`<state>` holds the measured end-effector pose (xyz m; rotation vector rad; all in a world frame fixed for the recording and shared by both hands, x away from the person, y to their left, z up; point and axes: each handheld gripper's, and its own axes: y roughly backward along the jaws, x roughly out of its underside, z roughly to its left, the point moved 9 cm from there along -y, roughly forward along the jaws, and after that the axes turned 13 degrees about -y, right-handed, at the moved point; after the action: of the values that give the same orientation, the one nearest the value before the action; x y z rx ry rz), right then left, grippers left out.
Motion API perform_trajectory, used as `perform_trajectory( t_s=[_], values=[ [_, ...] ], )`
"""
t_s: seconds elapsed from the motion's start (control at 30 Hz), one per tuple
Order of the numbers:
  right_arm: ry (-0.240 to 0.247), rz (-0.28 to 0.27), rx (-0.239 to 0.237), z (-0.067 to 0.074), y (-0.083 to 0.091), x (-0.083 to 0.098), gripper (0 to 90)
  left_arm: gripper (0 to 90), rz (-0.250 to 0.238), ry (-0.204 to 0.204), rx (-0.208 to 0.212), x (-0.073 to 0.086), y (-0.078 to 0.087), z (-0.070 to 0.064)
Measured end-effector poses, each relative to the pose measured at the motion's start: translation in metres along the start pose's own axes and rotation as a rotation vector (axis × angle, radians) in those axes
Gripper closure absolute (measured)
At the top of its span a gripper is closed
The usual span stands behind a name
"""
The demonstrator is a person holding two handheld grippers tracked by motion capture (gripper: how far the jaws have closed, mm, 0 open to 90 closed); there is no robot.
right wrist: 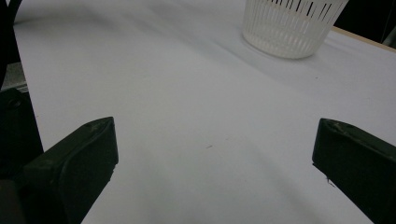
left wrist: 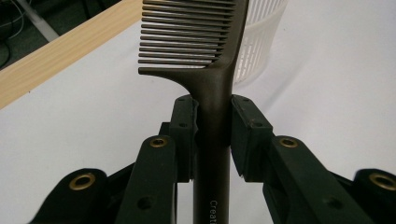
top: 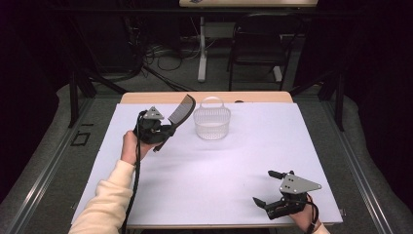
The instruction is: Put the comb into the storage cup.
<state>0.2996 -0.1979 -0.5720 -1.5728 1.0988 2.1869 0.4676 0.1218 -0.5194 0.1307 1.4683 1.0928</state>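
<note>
A dark wide-toothed comb is lifted above the white table sheet, just left of a white slotted plastic basket with a handle. My left gripper is shut on the comb's handle; both pads press its sides, and the teeth point up and away toward the basket. At the table's near right corner my right gripper rests low with its jaws wide open and nothing between them. Its two black fingertips frame bare white sheet, with the basket far ahead.
The white sheet covers most of a wooden table whose bare edge shows at the back. A black chair and cables stand on the floor behind. A cream sleeve comes in at bottom left.
</note>
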Motion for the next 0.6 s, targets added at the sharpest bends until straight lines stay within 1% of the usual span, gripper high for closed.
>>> perform_trajectory(
  t_s=[0.33,0.6],
  values=[
    [0.000,0.001,0.000,0.000,0.000,0.000,0.0,72.3,-0.025,0.008,-0.004,-0.009,-0.003,0.004],
    [-0.001,0.001,0.000,0.000,0.000,0.000,0.0,72.3,-0.033,-0.001,-0.010,-0.017,-0.003,0.005]
  ],
)
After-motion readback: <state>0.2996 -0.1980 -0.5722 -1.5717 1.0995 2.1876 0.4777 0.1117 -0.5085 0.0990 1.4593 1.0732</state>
